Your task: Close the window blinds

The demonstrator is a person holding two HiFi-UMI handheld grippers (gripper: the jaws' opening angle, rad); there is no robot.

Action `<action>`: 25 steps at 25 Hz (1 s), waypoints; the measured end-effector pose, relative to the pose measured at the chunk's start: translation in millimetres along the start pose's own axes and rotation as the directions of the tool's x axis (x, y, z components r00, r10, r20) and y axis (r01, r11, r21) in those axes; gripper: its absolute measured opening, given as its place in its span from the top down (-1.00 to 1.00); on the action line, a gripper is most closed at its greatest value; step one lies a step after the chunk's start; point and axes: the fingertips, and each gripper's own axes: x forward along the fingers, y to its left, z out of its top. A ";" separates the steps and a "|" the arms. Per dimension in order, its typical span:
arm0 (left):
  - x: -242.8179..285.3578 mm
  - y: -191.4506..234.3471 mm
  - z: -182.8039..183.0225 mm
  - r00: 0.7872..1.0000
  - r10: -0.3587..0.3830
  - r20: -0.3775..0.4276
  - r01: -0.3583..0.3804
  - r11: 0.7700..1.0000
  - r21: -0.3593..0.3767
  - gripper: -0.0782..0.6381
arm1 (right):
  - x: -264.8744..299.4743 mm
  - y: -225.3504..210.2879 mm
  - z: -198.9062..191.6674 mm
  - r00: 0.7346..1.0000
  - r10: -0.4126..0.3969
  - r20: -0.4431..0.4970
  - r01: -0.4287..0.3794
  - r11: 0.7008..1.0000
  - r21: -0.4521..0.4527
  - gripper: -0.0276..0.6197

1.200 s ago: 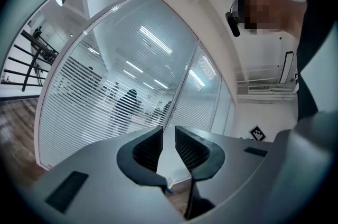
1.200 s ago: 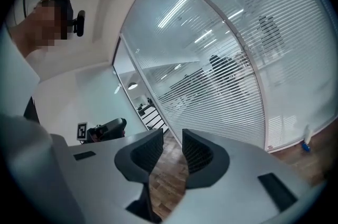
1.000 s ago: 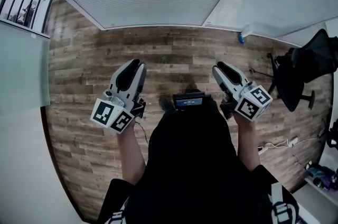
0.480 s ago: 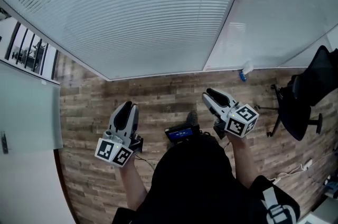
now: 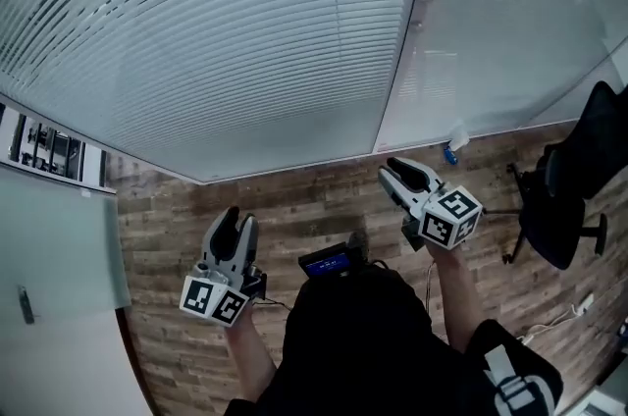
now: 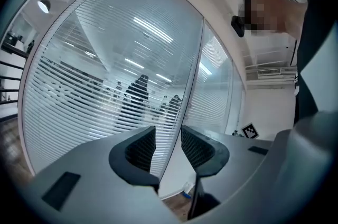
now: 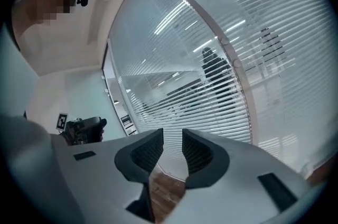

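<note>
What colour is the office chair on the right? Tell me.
Black. The office chair shows best in the head view.

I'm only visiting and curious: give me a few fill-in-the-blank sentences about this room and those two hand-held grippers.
The blinds have ___ slats.
The floor is laid with ___ planks.
The chair is ___.
The left hand-held gripper and the right hand-held gripper both hold ___.
Missing: horizontal; wooden; black; nothing.
</note>
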 end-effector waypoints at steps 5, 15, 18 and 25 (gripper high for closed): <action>9.0 6.6 3.7 1.000 0.006 0.011 -0.006 1.000 -0.018 0.37 | 4.1 -25.6 24.7 0.995 -0.097 0.028 0.099 0.991 -0.085 0.62; 62.1 0.5 34.0 0.973 -0.224 0.061 0.225 0.974 -0.007 0.38 | 2.8 -21.9 106.0 0.941 -0.308 0.142 0.339 0.877 -0.341 0.62; 64.4 -1.4 47.1 0.953 -0.293 0.075 0.294 0.956 -0.004 0.38 | 3.2 -27.2 117.2 0.913 -0.377 0.157 0.408 0.842 -0.352 0.62; 57.2 21.0 42.0 0.950 -0.297 0.094 0.303 0.952 -0.051 0.38 | 0.9 -47.9 144.1 0.834 -0.514 0.199 0.546 0.722 -0.425 0.62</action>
